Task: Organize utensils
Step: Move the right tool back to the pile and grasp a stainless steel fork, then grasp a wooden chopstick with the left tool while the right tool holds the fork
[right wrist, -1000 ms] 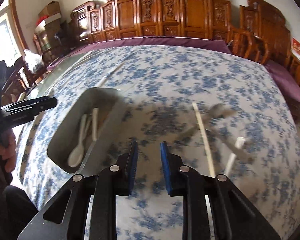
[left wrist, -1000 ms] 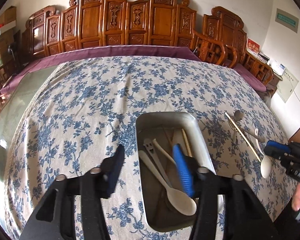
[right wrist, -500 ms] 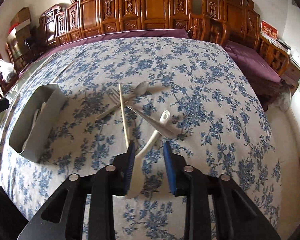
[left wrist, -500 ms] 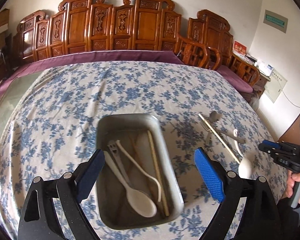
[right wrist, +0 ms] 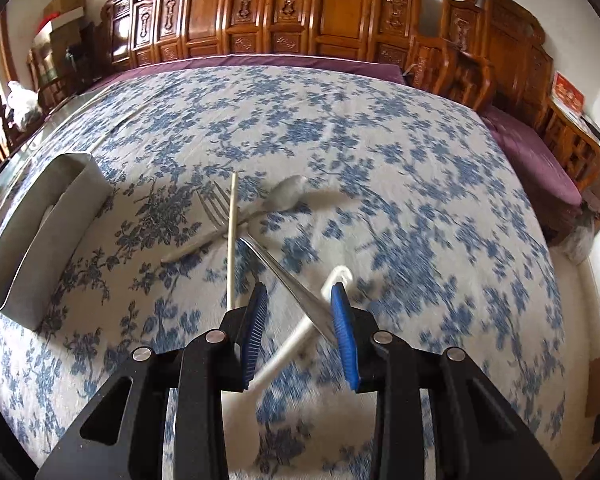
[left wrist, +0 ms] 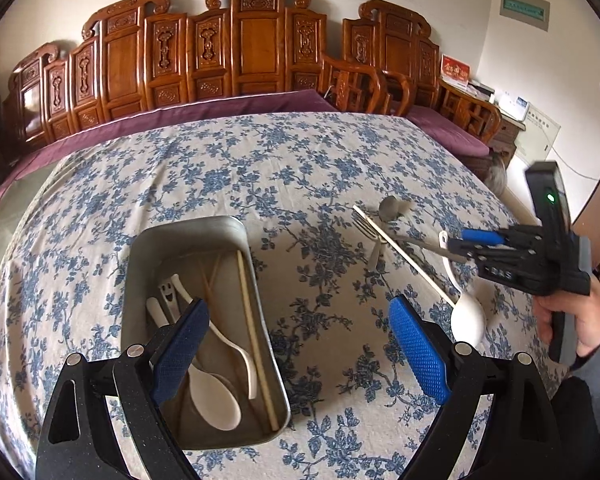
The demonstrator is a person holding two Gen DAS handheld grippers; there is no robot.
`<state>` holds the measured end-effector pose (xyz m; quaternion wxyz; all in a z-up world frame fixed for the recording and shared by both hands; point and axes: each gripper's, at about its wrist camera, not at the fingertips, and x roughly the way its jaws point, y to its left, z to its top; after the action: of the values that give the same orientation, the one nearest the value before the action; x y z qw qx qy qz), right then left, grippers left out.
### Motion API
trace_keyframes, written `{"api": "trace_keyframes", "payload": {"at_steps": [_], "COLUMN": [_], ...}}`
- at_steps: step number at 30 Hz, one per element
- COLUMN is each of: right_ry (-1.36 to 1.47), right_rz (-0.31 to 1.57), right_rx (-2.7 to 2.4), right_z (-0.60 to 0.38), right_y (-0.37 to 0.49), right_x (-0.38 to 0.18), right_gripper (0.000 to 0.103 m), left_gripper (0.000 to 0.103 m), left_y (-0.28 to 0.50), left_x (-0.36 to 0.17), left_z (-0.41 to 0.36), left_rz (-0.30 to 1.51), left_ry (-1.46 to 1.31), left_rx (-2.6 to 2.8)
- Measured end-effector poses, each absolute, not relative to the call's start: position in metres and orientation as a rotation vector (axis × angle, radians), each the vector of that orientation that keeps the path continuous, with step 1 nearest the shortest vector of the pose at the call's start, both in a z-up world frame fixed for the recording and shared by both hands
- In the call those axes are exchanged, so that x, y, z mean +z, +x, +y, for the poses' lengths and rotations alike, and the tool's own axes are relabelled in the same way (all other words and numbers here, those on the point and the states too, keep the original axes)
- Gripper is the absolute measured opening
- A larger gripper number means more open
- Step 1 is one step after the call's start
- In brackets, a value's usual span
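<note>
Blue-padded fingers of the right gripper (right wrist: 299, 330) stand partly apart, straddling the crossing of a metal fork (right wrist: 260, 246) handle and a white plastic spoon (right wrist: 300, 340) handle; whether the pads touch either I cannot tell. The fork's long axis runs diagonally, tines pointing away toward the metal tray (right wrist: 40, 224). A chopstick (right wrist: 231, 236) lies lengthwise over the fork, a metal spoon (right wrist: 288, 198) just beyond. The left gripper (left wrist: 296, 352) hangs wide open, holding nothing, above the tray's (left wrist: 188, 236) near edge; inside lie white spoons (left wrist: 216, 400) and a chopstick (left wrist: 256, 340) lengthwise. Everything rests on a blue floral tablecloth (left wrist: 220, 176).
</note>
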<state>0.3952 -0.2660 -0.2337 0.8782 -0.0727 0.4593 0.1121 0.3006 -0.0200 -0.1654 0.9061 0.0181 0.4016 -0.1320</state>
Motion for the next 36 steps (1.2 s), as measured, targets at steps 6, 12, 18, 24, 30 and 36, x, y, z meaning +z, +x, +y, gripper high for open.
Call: {"api": "trace_keyframes", "payload": {"at_steps": [6,12,18,24,30,36], "right_ry": [-0.188,-0.220,-0.222,-0.202,-0.147,-0.081], "right_rz": [0.997,1.015,1.041,1.044,1.016,0.973], "right_rx": [0.297,0.343,0.426,0.472,0.462,0.498], "right_z": [-0.250,-0.245,-0.244,-0.248,-0.264,-0.276], "right_y": [0.423,0.436,0.433,0.416,0.409,0.399], "right_x": [-0.255,-0.270,-0.268,-0.259,-0.241,-0.222], "right_gripper": [0.036,0.036,0.014,0.009,0.009,0.009], "left_gripper": [0.087,0.087,0.087,0.087,0.087,0.087], "left_y": [0.301,0.300,0.299,0.300,0.297,0.296], "left_x": [-0.175,-0.180,-0.183,-0.190,-0.193,-0.195], "left_z": [-0.034,-0.042,-0.054,-0.070,-0.084,-0.093], "left_rz": [0.848,0.863,0.872,0.886,0.884,0.888], "left_ry": [0.065,0.084,0.098,0.136,0.166,0.190], "left_rx": [-0.281,-0.275,-0.272,-0.270,-0.266,-0.261]}}
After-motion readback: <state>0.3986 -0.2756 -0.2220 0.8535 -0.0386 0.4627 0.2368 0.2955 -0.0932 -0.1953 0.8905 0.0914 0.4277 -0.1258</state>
